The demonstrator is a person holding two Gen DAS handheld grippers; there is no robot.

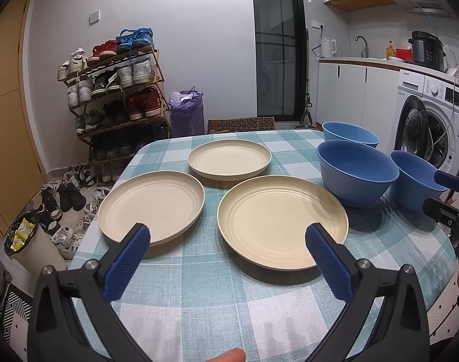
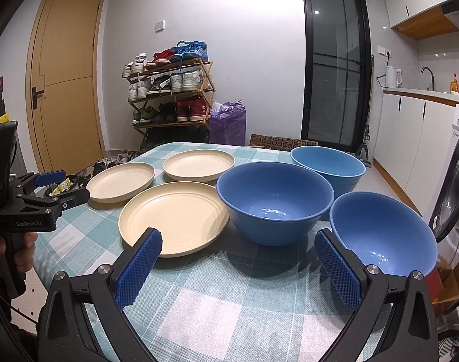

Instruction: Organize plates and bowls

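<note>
Plates (image 1: 282, 221) lie unstacked toward the counter's left edge, bowls (image 2: 274, 202) toward its right edge, one bowl (image 2: 383, 232) near that edge. Both grippers, left (image 1: 226, 246) and right (image 2: 238, 256), hover with jaws released, empty. A careless nudge could tip that bowl off.

Three plates are sitting on the left half of the surface (image 1: 217, 301): the near plate (image 1: 282, 221) is lying closest to the front, the left plate (image 1: 151, 203) beside it, and the far plate (image 1: 229, 158) behind both. To their right, three bowls are standing: the middle bowl (image 2: 274, 200) just beside the near plate, the far bowl (image 2: 327, 163) behind it, and the near bowl (image 2: 382, 232) at the right edge.
</note>
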